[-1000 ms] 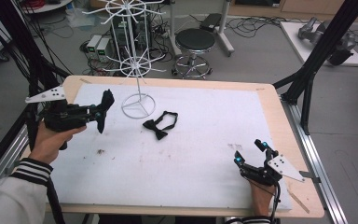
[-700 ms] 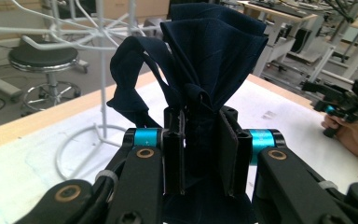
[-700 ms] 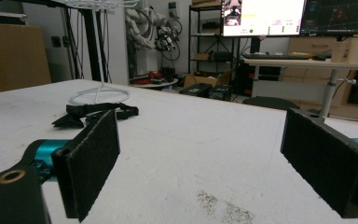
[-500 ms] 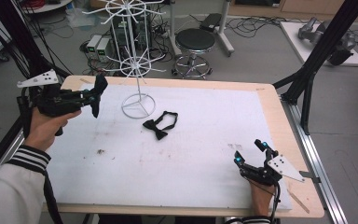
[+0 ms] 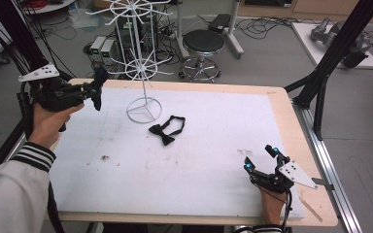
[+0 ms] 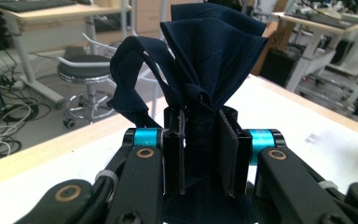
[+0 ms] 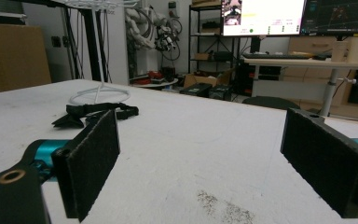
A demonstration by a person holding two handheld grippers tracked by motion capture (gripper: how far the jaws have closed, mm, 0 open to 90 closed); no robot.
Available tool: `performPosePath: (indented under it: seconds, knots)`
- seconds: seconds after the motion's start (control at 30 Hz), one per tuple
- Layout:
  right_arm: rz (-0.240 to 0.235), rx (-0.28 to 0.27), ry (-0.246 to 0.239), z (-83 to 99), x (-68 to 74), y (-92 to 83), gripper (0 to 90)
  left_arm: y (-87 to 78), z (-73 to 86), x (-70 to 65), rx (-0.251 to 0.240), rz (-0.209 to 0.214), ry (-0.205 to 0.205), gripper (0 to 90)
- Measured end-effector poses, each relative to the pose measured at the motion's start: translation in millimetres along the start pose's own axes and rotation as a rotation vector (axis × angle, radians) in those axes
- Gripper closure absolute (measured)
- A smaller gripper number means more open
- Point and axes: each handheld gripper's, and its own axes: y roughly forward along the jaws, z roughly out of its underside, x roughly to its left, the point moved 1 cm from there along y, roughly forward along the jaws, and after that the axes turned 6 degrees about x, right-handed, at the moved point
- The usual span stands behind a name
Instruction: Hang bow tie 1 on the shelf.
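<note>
Tongs first, from the high view: the left tongs [image 5: 95,87] hung above the tabletop's [image 5: 213,194] far left corner, clamped on a navy bow tie [image 5: 98,77], close beside the white wire rack [image 5: 142,63]. The right tongs [image 5: 261,159] sat near the near right corner with jaws apart and nothing between them. A black bow tie [image 5: 167,131] lay flat just in front of the rack's ring base.

From the left gripper view, the pads [image 6: 174,149] pinched the navy bow tie [image 6: 205,51], whose folds fanned upward.

From the right gripper view, the wide-spread pads [image 7: 92,161] framed bare tabletop [image 7: 200,140], the black bow tie [image 7: 95,113] lying farther off by the rack [image 7: 100,91].
</note>
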Motion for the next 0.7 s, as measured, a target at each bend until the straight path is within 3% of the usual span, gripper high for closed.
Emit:
performPosePath:
  seconds: [0.2, 0.4, 0.7]
  knots:
    - [0.001, 0.000, -0.001, 0.0, -0.3, 0.1, 11.1, 4.6, -3.8, 9.8, 0.015, -0.036, 0.002, 73.5]
    - [0.000, 0.001, 0.003, -0.1, -0.1, 0.2, 11.1, 7.1, -14.3, 14.1, -0.003, -0.052, 0.001, 73.5]
    - [0.003, -0.003, -0.005, -0.1, -0.9, 0.4, 11.1, 16.9, -21.8, 17.7, 0.012, -0.083, 0.013, 73.5]
